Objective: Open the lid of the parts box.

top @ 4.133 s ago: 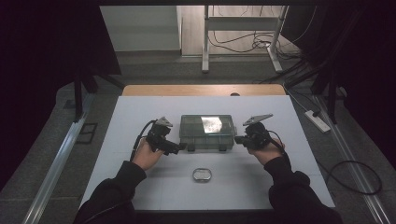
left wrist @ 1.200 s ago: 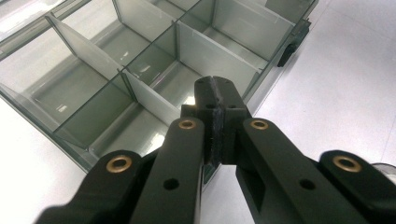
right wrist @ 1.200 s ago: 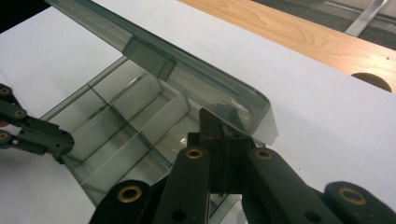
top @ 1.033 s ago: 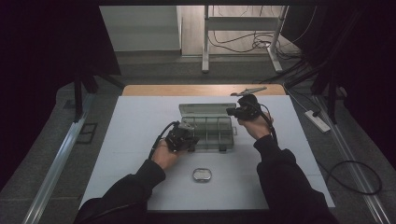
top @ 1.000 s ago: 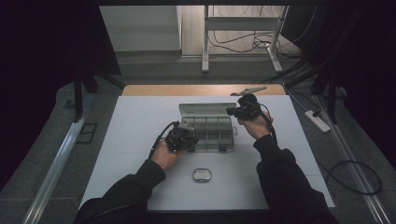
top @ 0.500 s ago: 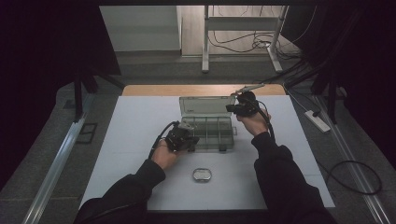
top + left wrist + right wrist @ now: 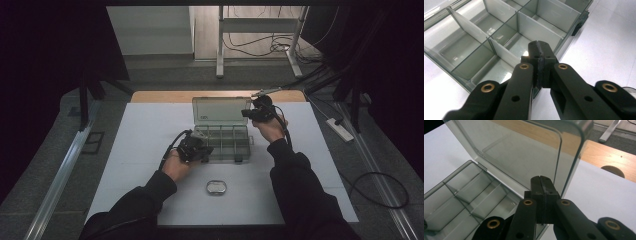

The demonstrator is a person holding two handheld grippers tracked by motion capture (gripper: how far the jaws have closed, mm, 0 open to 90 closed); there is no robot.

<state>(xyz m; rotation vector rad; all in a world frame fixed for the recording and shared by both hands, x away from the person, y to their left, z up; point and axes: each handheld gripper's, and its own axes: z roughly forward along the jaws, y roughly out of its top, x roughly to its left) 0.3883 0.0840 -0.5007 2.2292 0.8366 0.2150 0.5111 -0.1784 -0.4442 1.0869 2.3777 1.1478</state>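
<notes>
Hand-held gripper on the left is seen with its jaws pressed fully together, nothing being held between them; its closed tips are set against the near left edge of the clear organizer box, over the front wall, as is shown in the left gripper view. The box's compartments are divided by grey partitions and are seen bare. The box is placed on the white counter, just to the right of this hand-held gripper. A small oval tin is laid on the counter nearer the person, apart from the box. Further right, the right hand-held gripper is likewise closed tight, and its tips are held against the right edge of the raised transparent lid, which is stood upright behind the box's tray.
</notes>
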